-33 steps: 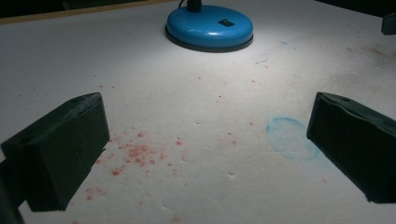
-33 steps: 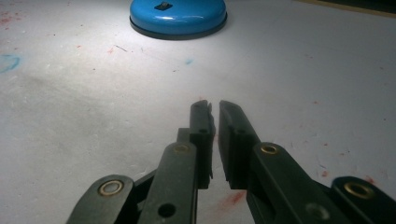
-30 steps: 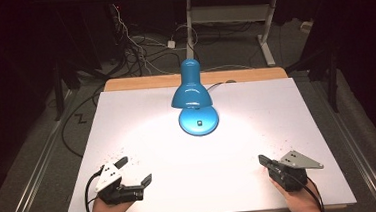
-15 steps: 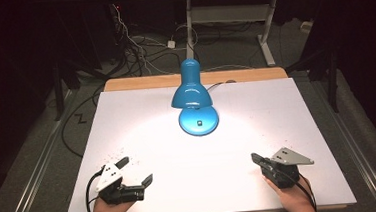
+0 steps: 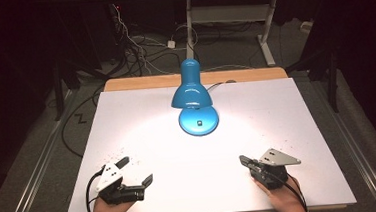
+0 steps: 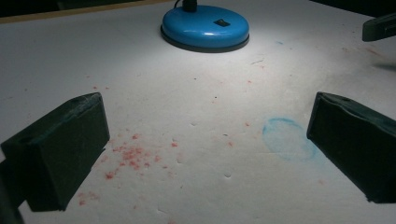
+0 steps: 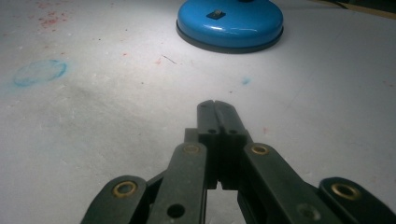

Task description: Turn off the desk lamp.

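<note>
A blue lamp (image 5: 194,98) is being shown at the upper centre of the high view, standing lit on a white table (image 5: 287,114), its round base (image 5: 198,121) under the shade. The left gripper (image 5: 136,171) is being held at the lower left of that frame with its jaws spread wide and nothing between them. The right gripper (image 5: 243,159) is being held at the lower right with its jaws pressed fully together, empty, and pointed up-frame towards the base.

In the right gripper view, the base (image 7: 229,22) is being seen at the top centre, well apart from the closed tips, with its small switch (image 7: 215,14) on top.

Judged from this, if the switch is being aimed for, the closed tips could be slid off it, or the base could be shoved across the table. The cord behind the lamp could also be snagged.
</note>
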A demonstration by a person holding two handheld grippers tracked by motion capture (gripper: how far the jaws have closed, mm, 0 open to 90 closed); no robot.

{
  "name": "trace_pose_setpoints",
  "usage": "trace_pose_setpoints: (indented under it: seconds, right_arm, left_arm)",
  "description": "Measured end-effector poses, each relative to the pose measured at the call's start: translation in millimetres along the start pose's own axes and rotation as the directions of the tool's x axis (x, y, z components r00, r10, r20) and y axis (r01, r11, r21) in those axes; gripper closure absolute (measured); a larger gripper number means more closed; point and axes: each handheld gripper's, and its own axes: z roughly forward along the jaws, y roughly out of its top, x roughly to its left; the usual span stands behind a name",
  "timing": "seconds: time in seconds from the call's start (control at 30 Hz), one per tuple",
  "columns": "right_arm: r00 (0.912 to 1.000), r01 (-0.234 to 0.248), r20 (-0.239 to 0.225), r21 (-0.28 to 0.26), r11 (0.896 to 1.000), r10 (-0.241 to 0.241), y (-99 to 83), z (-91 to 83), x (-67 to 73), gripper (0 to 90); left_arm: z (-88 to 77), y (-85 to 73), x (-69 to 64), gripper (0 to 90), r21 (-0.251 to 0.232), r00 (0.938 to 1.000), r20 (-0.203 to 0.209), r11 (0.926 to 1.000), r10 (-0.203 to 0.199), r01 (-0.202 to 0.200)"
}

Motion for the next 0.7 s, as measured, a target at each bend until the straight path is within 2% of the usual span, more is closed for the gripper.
trace_pose_setpoints:
  seconds: [0.37,0.7]
  right_arm:
    - [0.9975,0.033,-0.062,-0.014,0.999,-0.034,5.2,5.5,19.9,90.0]
    - [0.9962,0.039,-0.077,-0.021,0.999,-0.041,9.8,13.6,26.3,90.0]
  left_arm:
    - [1.1,0.7,1.0,0.0,0.006,0.9999,0.009,0.9999,0.014,-0.014]
    - [2.6,1.0,-0.5,0.0,0.015,0.9998,0.005,0.9997,0.022,-0.022]
